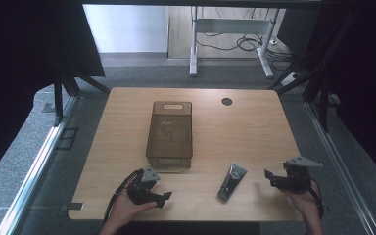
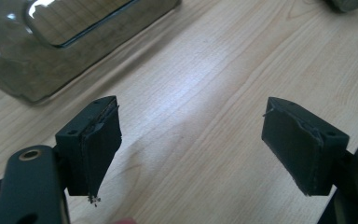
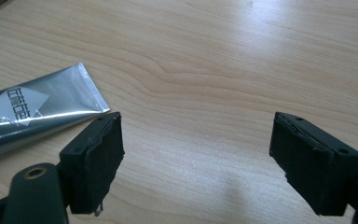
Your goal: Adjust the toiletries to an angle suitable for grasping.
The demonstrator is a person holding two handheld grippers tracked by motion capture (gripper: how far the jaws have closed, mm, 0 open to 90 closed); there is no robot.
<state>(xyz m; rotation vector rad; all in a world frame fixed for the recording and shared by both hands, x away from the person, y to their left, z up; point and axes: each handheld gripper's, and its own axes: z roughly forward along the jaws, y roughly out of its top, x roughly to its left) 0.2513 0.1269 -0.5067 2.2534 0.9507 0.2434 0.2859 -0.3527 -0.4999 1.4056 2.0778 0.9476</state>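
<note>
We hold both tongs open and empty low in the frame: left tongs (image 1: 168,196) below the basket (image 1: 170,129), right tongs (image 1: 267,175) beside the silver tube (image 1: 232,180)

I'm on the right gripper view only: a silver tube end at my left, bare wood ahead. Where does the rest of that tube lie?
Observer: The silver squeeze tube lies flat on the light wooden table, between the two claws, its dark cap toward the near edge.
Operator: Anything to put it in?
Observer: A smoky translucent plastic bin stands left of the tube, farther back.
Operator: Where's the left claw?
Observer: The left claw is open, by the bin's near end, holding nothing.
</note>
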